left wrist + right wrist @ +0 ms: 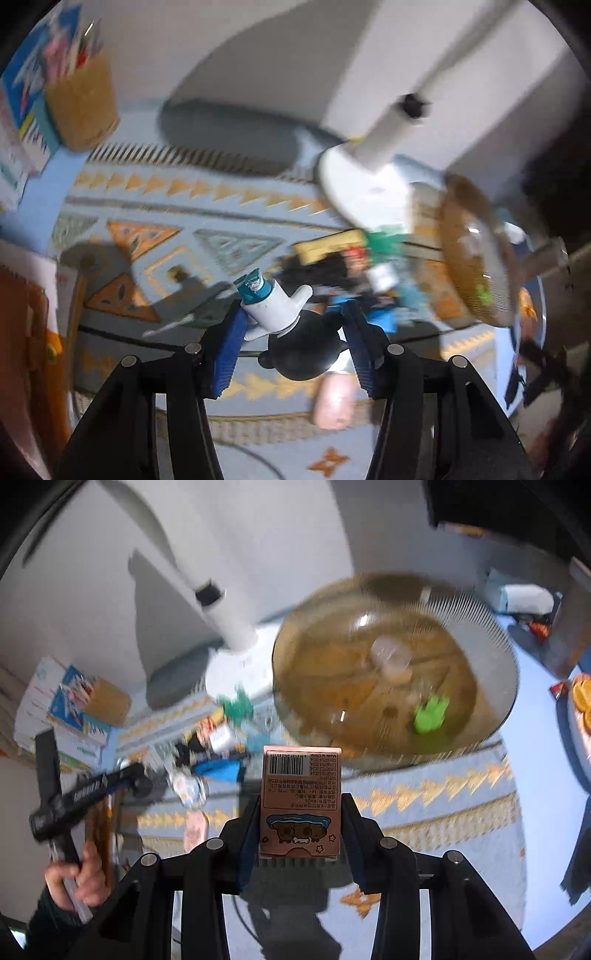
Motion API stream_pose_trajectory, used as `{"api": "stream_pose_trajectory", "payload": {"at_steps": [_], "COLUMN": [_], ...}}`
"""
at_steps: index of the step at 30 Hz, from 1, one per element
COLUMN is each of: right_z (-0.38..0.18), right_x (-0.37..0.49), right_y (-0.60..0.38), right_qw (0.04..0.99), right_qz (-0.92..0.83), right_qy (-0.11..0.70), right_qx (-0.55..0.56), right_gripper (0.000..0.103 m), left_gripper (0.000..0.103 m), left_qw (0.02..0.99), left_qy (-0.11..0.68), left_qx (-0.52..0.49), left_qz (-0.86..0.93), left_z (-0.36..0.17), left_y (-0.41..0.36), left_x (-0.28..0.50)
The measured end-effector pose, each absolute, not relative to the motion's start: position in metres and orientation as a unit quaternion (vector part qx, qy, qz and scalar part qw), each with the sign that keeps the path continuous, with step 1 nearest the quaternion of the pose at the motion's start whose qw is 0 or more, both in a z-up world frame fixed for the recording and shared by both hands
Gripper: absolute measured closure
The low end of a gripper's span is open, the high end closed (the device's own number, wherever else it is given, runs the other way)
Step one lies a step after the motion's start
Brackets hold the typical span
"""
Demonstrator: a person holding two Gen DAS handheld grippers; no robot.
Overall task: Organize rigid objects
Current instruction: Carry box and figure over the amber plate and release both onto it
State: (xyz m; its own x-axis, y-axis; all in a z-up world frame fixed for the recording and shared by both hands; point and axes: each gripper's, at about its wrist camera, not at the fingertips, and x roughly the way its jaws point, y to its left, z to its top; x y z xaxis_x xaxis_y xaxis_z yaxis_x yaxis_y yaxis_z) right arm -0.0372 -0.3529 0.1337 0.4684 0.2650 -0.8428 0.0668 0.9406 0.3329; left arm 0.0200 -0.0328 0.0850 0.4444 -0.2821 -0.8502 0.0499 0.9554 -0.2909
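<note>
Between the blue pads of my left gripper (295, 332) sits a small black-and-white figure toy (291, 325) with a teal cap, its white arm and cap poking out ahead of the fingertips. The left pad (231, 350) lies against its white body, but blur keeps me from telling whether the right pad presses on the black head, so I cannot tell if it is clamped or merely lying loose there. My right gripper (301, 812) is clenched on a pink carton (301, 797), barcode end forward, gripped low on its long sides so most of the box stands clear ahead of the fingers; I judge that makes it easy to set down end first. Ahead and to the right of that carton stands a round amber tray (491, 635) with a ribbed rim, already holding a green toy (430, 712), and it looks like the likely place for these things. Ahead and left of the carton a clutter of small toys (221, 738) lies on the patterned cloth (443, 812), beside a white lamp base (362, 188) whose post leans over the pile. Open cloth lies directly below both grippers; the lamp post and the tray's raised rim are the edges I should clear.
</note>
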Motion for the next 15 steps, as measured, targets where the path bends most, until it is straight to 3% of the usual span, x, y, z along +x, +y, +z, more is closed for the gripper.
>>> {"api": "stream_pose_trajectory", "payload": {"at_steps": [9,15], "right_z": [0.192,0.214], "right_x": [-0.033,-0.028], "right_y": [-0.422,-0.459], "right_qw": [0.877,0.888], "right_qz": [0.013,-0.009], "right_qy": [0.441,0.417], "right_qx": [0.19,0.192], "right_gripper": [0.063,0.063], "left_gripper": [0.053,0.053], "left_qw": [0.869,0.871], "left_qy": [0.438,0.402], "left_qx": [-0.087,-0.075], "left_qz": [-0.211,-0.273], "left_z": [0.174,0.205], "left_y": [-0.111,-0.168], "left_x": [0.016,0.02]}}
